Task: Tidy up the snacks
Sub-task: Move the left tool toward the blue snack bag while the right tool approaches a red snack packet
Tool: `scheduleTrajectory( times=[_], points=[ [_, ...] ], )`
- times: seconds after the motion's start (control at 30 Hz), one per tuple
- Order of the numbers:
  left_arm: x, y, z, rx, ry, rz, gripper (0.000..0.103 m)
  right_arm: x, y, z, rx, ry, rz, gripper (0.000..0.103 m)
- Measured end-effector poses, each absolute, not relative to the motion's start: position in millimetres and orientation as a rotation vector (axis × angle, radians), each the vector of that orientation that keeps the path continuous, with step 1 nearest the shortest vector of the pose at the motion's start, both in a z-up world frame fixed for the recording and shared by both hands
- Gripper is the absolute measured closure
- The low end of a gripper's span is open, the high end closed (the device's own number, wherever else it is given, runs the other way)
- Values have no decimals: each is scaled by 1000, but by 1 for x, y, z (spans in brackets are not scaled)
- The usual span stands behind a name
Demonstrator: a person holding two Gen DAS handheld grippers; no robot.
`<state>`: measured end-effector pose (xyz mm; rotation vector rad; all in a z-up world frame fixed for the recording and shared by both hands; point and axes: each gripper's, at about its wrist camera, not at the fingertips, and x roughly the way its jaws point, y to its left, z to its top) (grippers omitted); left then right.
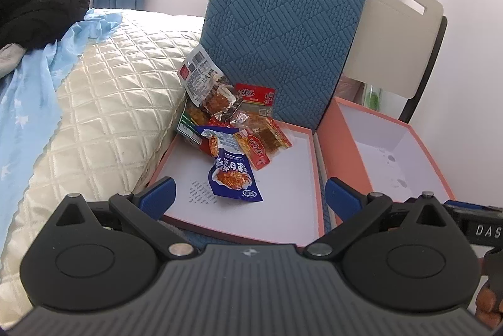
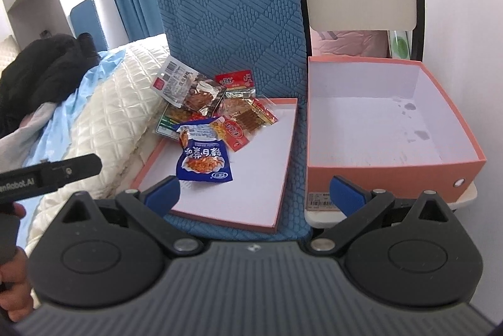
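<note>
The green-striped packet (image 2: 169,122) lies mostly hidden under other snack packets (image 2: 217,103).

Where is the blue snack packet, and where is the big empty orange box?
blue snack packet (image 2: 204,163): right wrist view, middle of its printed front.
orange box (image 2: 393,175): right wrist view, its near outer wall.

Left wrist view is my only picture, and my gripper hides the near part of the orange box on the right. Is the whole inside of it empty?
Observer: Yes. From the right wrist view, the orange box holds no snack at all, up to its front wall.
Operator: Thank you. What does it stand on?
Observer: On a cream chair seat, right beside the blue cushion.
</note>
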<state>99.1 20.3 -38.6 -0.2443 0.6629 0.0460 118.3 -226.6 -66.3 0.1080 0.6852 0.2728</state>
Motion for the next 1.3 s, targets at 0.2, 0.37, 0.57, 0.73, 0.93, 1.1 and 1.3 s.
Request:
scheduleTrajectory(
  times=[0.2,0.37,0.57,0.73,0.93,1.1,1.3],
  points=[
    [117,25,-50,-251,672,67,1,138,-222,-71,86,686,299,0],
    [141,33,-67,-282,660,87,1,153,-215,-85,100,693,293,0],
    [162,38,-77,-267,651,115,1,172,-213,-95,117,675,291,0],
    [172,39,-81,-278,654,126,1,193,-215,-97,119,654,276,0],
    [184,33,-88,-282,675,119,1,216,-217,-100,136,646,270,0],
    [195,24,-91,-273,687,107,1,233,-216,-105,163,671,296,0],
    [210,24,-97,-292,701,123,1,250,-213,-111,146,671,316,0]
  ],
)
